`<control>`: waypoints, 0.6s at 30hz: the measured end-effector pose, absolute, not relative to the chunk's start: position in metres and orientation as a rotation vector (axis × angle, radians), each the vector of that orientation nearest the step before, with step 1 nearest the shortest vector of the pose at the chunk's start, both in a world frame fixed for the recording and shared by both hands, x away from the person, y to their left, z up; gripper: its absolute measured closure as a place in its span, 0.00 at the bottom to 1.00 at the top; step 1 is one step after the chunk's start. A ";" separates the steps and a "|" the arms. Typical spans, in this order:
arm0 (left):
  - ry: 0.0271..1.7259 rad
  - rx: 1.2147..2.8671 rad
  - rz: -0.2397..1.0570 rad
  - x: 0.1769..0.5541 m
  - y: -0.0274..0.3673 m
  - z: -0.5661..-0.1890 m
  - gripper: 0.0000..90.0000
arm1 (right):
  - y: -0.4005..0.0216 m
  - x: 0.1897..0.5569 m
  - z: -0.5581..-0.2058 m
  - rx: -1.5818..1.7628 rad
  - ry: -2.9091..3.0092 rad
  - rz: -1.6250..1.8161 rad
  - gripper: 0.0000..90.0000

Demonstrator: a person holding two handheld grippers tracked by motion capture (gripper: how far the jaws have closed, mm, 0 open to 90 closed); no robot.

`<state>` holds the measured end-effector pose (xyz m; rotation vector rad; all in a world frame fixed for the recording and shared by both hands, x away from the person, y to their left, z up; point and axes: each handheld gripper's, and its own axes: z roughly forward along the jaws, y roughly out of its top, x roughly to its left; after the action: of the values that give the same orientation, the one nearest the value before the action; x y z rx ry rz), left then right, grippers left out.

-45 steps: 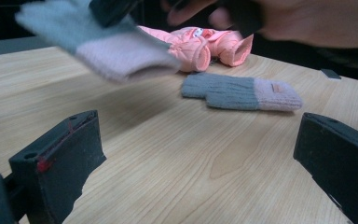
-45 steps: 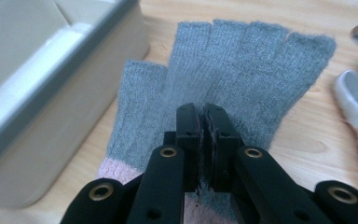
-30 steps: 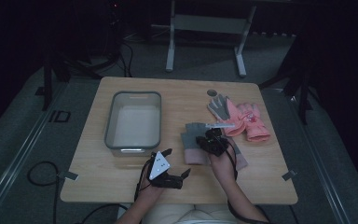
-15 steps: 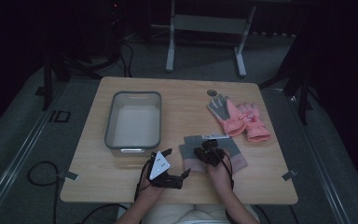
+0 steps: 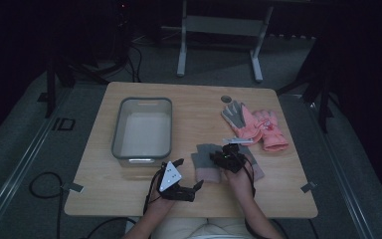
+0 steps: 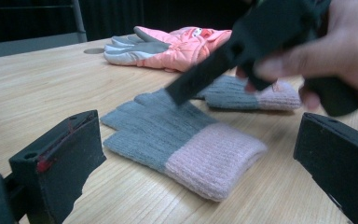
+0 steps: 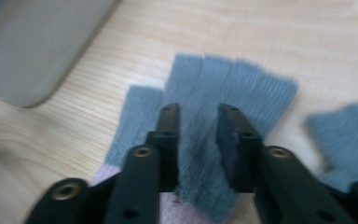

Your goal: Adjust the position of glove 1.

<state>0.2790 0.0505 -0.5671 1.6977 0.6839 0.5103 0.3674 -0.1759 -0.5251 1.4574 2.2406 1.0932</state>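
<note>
Right hand-held gripper [image 7: 196,114]: poised over the near grey knit glove [image 7: 214,93], jaws parted a little and just been opening, glove fabric lying between them unpinched.

Near grey knit glove: flat on the counter [image 5: 204,114], pink cuff toward the person, fingers pointing away.

Second grey knit glove [image 6: 247,93]: just beside the first, flat.

Left hand-held gripper [image 5: 181,177]: jaws wide apart, nothing between them, low over the counter left of the gloves.

Pink padded gloves [image 5: 258,127]: farther back, right.

Grey tub [image 5: 143,130]: left of centre.
</note>
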 end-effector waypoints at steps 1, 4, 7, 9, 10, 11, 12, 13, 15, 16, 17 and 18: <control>0.682 1.698 0.509 0.279 0.050 -0.567 0.01 | -0.186 0.368 -0.517 1.391 2.251 1.099 0.71; 0.682 1.698 0.508 0.279 0.050 -0.567 0.01 | -0.205 0.371 -0.511 1.339 2.271 1.102 0.72; 0.683 1.696 0.510 0.279 0.050 -0.567 0.01 | -0.229 0.374 -0.503 1.245 2.327 1.121 0.74; 0.684 1.697 0.511 0.279 0.050 -0.567 0.01 | -0.242 0.376 -0.500 1.193 2.345 1.107 0.73; 0.685 1.695 0.511 0.279 0.050 -0.567 0.01 | -0.250 0.378 -0.498 1.174 2.360 1.093 0.71; 0.685 1.695 0.511 0.279 0.050 -0.567 0.01 | -0.255 0.379 -0.498 1.165 2.368 1.086 0.70; 0.685 1.695 0.510 0.279 0.050 -0.567 0.01 | -0.261 0.379 -0.498 1.142 2.381 1.082 0.68; 0.687 1.695 0.510 0.279 0.051 -0.567 0.01 | -0.266 0.380 -0.498 1.114 2.398 1.083 0.67; 0.687 1.695 0.510 0.279 0.051 -0.567 0.01 | -0.275 0.382 -0.500 1.075 2.427 1.057 0.67; 0.687 1.695 0.511 0.279 0.051 -0.567 0.01 | -0.279 0.382 -0.502 1.044 2.443 1.040 0.66; 0.686 1.694 0.512 0.279 0.050 -0.567 0.01 | -0.282 0.383 -0.504 1.026 2.452 1.025 0.66; 0.686 1.694 0.512 0.279 0.050 -0.567 0.01 | -0.285 0.385 -0.506 1.035 2.459 1.016 0.66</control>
<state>0.2791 0.0503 -0.5672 1.6942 0.6859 0.5123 0.3847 -0.2851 -0.5061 1.0345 2.4594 1.0162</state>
